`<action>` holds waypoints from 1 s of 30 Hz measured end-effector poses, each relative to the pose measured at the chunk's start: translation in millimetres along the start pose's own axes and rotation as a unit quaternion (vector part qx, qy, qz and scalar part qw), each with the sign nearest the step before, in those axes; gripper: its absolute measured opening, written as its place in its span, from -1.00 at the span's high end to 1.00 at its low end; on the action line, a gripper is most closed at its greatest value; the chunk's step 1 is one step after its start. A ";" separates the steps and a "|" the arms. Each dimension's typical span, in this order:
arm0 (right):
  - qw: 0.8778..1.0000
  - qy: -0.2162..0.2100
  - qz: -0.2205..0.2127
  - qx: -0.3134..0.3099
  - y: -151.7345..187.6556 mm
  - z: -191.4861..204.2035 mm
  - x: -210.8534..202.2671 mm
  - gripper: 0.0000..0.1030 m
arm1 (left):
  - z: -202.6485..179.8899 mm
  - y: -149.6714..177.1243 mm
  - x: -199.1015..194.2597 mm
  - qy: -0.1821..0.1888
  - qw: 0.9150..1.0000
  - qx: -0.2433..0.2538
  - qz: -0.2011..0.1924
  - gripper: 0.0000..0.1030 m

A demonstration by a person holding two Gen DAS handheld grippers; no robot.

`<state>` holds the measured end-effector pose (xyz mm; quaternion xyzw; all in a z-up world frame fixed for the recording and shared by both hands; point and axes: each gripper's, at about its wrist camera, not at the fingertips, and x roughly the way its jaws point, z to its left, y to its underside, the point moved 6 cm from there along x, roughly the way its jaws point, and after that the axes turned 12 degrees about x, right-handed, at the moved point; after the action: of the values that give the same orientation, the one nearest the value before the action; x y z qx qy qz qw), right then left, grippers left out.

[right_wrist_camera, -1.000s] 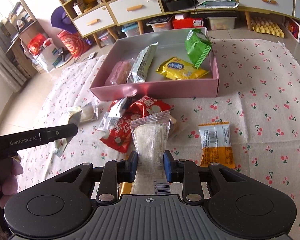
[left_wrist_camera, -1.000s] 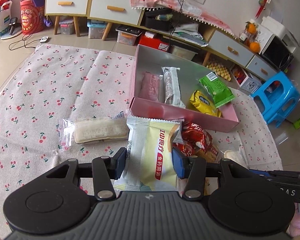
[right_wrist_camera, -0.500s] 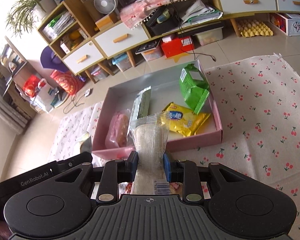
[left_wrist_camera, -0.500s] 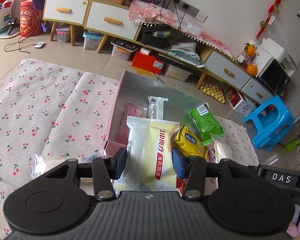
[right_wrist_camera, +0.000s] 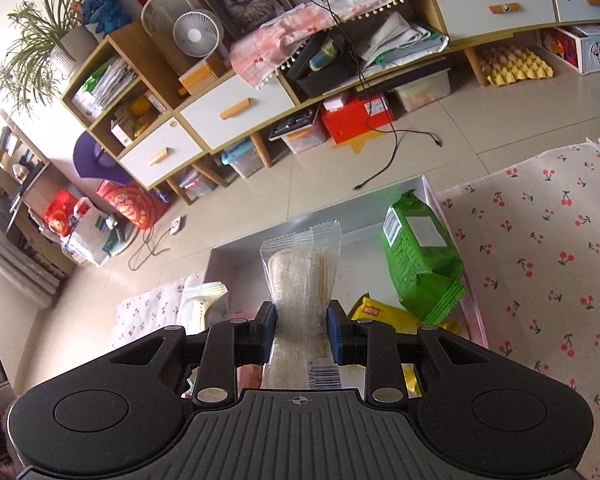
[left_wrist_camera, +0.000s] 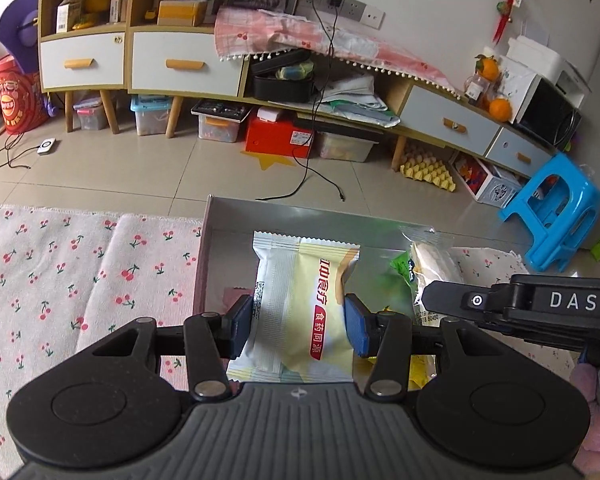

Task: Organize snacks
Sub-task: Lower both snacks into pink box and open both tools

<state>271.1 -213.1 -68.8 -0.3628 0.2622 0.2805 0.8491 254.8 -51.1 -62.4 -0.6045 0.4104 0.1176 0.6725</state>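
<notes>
The left tongs (left_wrist_camera: 299, 324) are clamped on a yellow snack packet (left_wrist_camera: 300, 300) and the right tongs (right_wrist_camera: 301, 332) on a clear-wrapped cake (right_wrist_camera: 300, 276), above the pink box (right_wrist_camera: 472, 312); released together, the packets may collide or land on the cloth (right_wrist_camera: 548, 264).

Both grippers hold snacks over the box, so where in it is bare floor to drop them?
Bare floor runs along the box's far wall, behind the clear packet and left of the green bag. The near right is crowded: the green bag leans over the yellow packet.
</notes>
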 end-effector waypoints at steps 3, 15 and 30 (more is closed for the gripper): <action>1.000 0.003 0.005 0.010 -3.1 -8.0 15.5 0.48 | 1.2 -1.7 10.0 -0.006 1.000 0.009 0.005 0.12; 1.000 0.007 0.007 0.020 -8.0 -22.2 42.6 0.46 | 8.7 -3.5 35.8 -0.018 1.000 0.007 0.015 0.11; 0.999 -0.001 -0.002 0.038 -11.1 -22.6 22.5 0.02 | 19.2 -5.2 18.7 -0.029 0.999 -0.030 -0.003 -0.35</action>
<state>289.0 -230.3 -91.8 -0.3304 0.2712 0.2691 0.8631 278.0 -41.3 -73.0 -0.6221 0.3855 0.1453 0.6658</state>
